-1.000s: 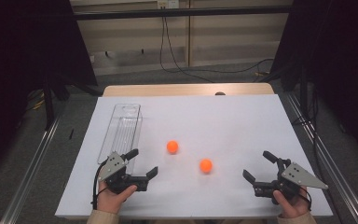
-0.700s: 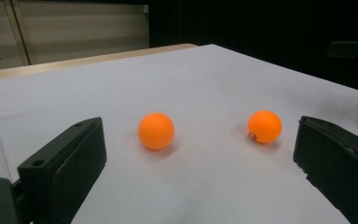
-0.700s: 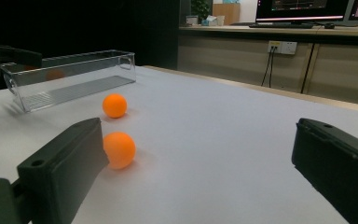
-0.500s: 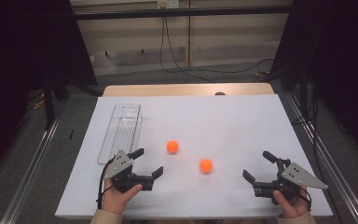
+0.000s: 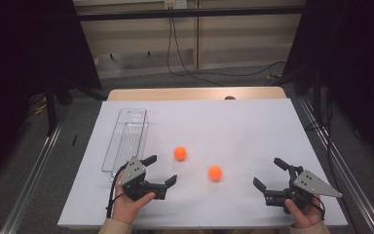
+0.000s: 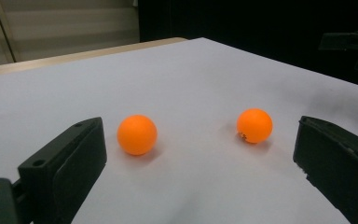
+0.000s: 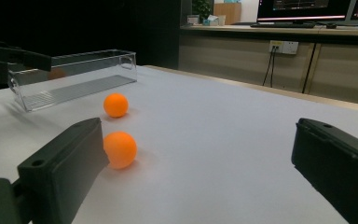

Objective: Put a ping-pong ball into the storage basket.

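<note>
Left gripper point(image 5: 155, 171) wide at 7 o'clock, right gripper point(image 5: 269, 174) wide at 5, two balls point(image 5: 180, 153) point(image 5: 215, 172) between, tray point(image 5: 125, 139) at 9.

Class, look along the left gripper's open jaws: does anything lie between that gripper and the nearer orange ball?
Nothing visible does. The left gripper is open, and only bare white table lies between it and the nearer orange ball. The second ball sits off to one side, and the clear tray lies on the other.
</note>
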Available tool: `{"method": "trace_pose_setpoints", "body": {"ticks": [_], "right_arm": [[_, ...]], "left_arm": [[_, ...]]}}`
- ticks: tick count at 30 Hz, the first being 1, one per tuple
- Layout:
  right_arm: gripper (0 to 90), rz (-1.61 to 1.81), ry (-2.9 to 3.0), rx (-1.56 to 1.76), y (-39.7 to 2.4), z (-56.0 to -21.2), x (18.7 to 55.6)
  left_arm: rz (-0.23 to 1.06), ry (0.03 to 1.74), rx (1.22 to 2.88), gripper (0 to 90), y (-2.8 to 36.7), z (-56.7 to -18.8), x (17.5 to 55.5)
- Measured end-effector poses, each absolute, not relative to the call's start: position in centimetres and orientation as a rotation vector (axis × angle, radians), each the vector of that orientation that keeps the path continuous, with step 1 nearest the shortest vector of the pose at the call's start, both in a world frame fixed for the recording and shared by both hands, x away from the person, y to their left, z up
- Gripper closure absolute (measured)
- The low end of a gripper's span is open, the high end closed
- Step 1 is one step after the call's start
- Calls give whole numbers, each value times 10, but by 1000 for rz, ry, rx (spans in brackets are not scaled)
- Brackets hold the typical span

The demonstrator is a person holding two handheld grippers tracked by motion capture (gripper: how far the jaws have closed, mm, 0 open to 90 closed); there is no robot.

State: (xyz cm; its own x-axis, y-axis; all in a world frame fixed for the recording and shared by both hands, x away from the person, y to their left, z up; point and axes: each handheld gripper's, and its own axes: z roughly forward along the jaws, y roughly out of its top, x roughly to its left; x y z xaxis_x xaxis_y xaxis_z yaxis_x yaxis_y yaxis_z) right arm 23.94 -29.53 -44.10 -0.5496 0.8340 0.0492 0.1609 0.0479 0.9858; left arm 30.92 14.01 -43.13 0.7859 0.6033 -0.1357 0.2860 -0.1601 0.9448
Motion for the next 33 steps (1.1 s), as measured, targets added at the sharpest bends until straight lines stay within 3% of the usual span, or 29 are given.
{"method": "trace_pose_setpoints", "body": {"ticks": [33], "right_arm": [[21, 1546, 1776, 999, -294, -442, 240]], "left_arm": [[288, 661, 1810, 27, 117, -436, 314]]}}
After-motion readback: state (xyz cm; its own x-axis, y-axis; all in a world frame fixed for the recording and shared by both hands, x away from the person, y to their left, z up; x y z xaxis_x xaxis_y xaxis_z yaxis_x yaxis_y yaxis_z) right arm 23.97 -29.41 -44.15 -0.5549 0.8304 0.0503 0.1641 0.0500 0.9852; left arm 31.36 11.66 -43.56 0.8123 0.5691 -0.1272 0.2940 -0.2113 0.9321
